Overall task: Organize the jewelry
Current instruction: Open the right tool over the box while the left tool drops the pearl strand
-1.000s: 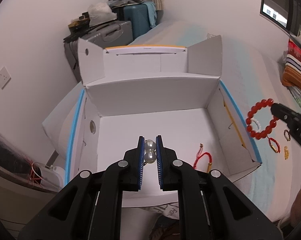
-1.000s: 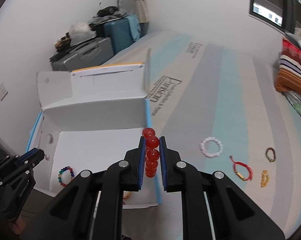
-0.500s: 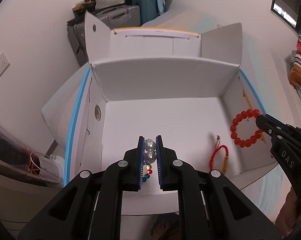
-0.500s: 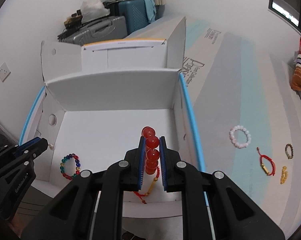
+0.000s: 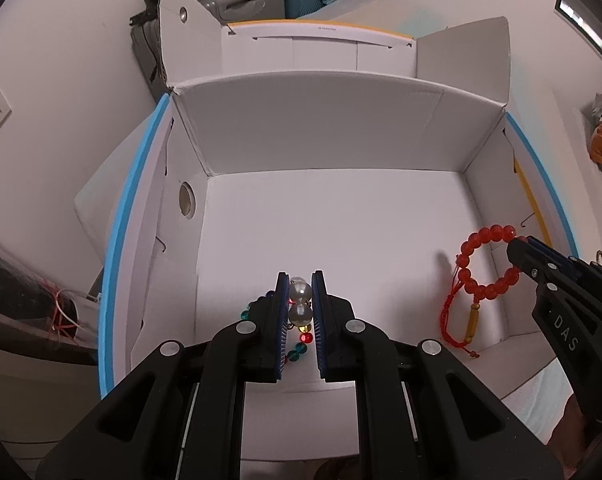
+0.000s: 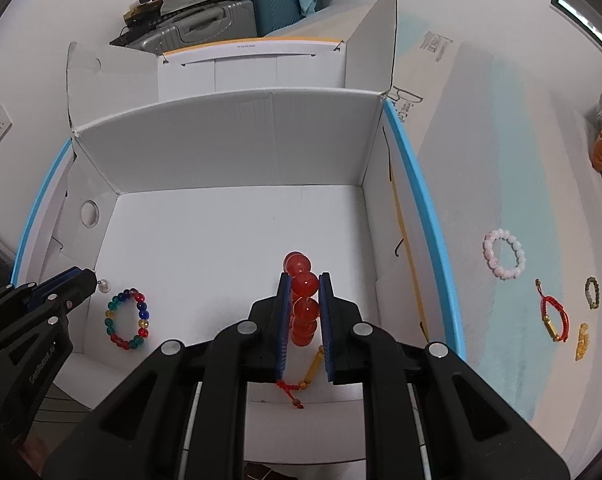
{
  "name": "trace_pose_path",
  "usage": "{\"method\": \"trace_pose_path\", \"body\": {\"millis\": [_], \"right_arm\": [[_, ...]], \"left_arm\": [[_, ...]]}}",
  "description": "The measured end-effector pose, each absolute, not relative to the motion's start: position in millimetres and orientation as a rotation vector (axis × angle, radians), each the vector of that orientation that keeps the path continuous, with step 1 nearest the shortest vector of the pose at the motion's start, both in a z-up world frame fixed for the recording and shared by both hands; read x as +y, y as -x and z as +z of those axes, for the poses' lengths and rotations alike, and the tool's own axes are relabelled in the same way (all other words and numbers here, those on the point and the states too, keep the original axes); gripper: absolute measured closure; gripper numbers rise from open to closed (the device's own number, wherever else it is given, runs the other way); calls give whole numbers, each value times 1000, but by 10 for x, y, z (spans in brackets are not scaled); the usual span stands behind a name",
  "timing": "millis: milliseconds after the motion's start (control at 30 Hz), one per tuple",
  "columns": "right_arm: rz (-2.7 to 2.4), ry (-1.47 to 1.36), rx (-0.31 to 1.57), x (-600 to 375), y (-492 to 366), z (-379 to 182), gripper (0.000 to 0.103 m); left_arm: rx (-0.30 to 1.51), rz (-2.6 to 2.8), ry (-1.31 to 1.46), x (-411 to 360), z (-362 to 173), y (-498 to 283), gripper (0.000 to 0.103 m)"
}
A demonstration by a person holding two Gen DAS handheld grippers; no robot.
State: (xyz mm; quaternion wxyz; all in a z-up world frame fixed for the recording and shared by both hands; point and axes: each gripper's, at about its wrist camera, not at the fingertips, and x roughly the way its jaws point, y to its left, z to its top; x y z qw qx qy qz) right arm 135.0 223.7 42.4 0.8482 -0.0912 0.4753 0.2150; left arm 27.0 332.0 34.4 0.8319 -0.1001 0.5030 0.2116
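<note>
The left tool (image 5: 300,302) is clamped on a pearl piece (image 5: 300,300), two pale beads pinched between its blue pads, low inside the white box (image 5: 341,128). Under it, at about 6 o'clock on the box floor, lies a multicoloured bead bracelet (image 6: 127,319). The right tool (image 6: 304,308) grips a red bead bracelet (image 5: 487,262), which hangs as a ring from its tip at about 4 o'clock in the box, above a red cord bracelet (image 5: 459,316) with a gold tube lying on the floor. Outside the box, on the bed (image 6: 501,152) at 3 o'clock, lie a pink-white bead bracelet (image 6: 505,253), a second red cord bracelet (image 6: 553,318), a dark bead bracelet (image 6: 591,292) and a small yellow piece (image 6: 582,341). Suitcases (image 6: 229,12) stand at 12 o'clock beyond the box.
</note>
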Motion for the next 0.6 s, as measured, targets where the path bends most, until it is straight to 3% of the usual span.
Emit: {"method": "trace_pose_path", "body": {"millis": [500,533,600], "right_arm": [[468,210,1019,2333,-1318,314,89],[470,210,1008,2335,-1304,333,89],[474,215,994,2338,-1263,379,75]], "left_arm": [[1082,464,230,3399,251,-268,89],[1079,469,226,3386,264,-256,87],[1064,481,223,3380,301,-213,67]]}}
